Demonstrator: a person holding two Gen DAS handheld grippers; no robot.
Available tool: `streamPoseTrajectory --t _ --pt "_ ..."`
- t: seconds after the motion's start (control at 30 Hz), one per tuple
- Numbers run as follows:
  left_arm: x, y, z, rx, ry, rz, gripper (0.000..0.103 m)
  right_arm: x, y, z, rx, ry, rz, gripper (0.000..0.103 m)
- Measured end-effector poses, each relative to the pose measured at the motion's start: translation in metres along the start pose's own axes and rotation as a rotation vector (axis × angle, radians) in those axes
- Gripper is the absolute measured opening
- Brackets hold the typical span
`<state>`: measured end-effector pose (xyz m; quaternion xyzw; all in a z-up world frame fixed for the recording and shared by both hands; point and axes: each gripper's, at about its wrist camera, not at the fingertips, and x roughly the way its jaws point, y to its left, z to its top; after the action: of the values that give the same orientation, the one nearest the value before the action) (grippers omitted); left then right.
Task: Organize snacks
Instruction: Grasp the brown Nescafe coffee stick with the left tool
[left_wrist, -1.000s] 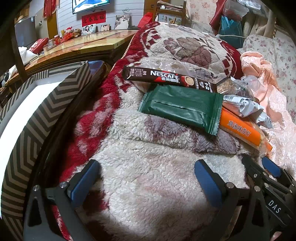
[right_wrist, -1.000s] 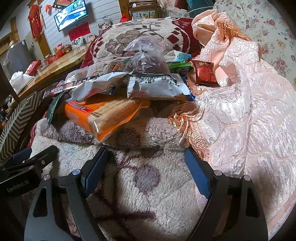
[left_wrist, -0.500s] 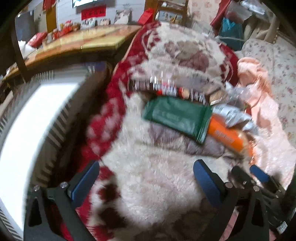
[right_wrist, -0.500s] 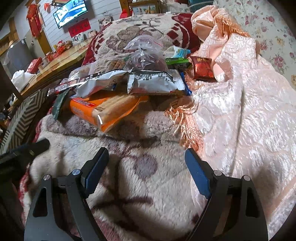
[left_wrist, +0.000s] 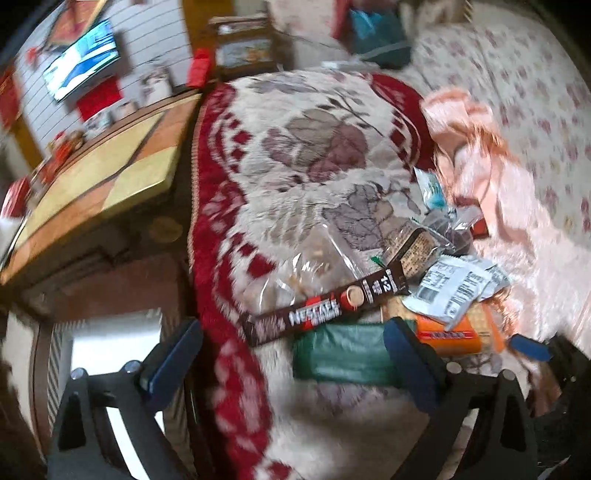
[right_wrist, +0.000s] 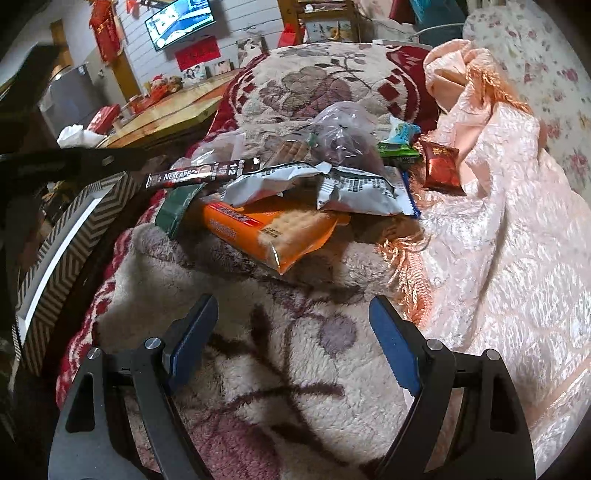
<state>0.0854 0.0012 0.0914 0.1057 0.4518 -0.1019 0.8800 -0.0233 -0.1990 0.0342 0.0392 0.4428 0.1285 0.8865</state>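
Observation:
A heap of snacks lies on a fluffy red-and-cream blanket (right_wrist: 295, 350). It holds a brown Nescafe stick (left_wrist: 325, 314) (right_wrist: 199, 173), a green packet (left_wrist: 343, 358) (right_wrist: 177, 206), an orange cracker pack (right_wrist: 273, 232) (left_wrist: 454, 332), silver packets (right_wrist: 354, 188) (left_wrist: 454, 288), a clear bag (right_wrist: 340, 136) and a red sachet (right_wrist: 441, 168). My left gripper (left_wrist: 291, 354) is open and empty, raised just before the green packet. My right gripper (right_wrist: 290, 339) is open and empty over the blanket, short of the cracker pack.
A box with a zigzag-patterned rim (right_wrist: 59, 258) (left_wrist: 107, 354) stands left of the blanket. A pink satin cloth (right_wrist: 517, 240) lies to the right. A wooden table (left_wrist: 103, 173) is at the far left.
My left gripper has risen and swung toward the snack heap, so the Nescafe stick and green packet now sit close to its fingers. My right gripper has drawn back slightly; both stay open.

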Motion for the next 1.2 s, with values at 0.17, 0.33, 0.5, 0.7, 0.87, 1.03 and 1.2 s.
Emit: streamPoseTrajectory --t 0.17,0.33,0.5,0.7,0.87,1.03,1.2 --pt "0.027 -0.015 0.015 0.126 0.055 -0.016 0.089 0.004 -0.009 0.002 0.041 0.023 0.020 0.085" --pt "0.040 -0.035 0.013 0.287 0.099 -0.051 0.089 0.008 -0.013 0.002 0.061 0.040 0.032 0.085" --pt "0.057 -0.042 0.012 0.356 0.174 -0.058 0.089 0.016 -0.019 0.002 0.103 0.071 0.058 0.085" --pt "0.066 -0.041 0.016 0.351 0.208 -0.062 0.057 0.017 -0.017 0.002 0.095 0.075 0.080 0.085" --pt "0.065 -0.025 0.017 0.274 0.213 -0.056 0.016 0.016 -0.013 0.003 0.069 0.073 0.100 0.080" --pt "0.046 -0.014 0.014 0.220 0.173 -0.069 0.014 0.011 -0.006 0.004 0.033 0.060 0.101 0.080" --pt "0.022 -0.001 0.006 0.149 0.139 -0.084 0.012 0.007 -0.002 0.007 0.022 0.051 0.123 0.080"
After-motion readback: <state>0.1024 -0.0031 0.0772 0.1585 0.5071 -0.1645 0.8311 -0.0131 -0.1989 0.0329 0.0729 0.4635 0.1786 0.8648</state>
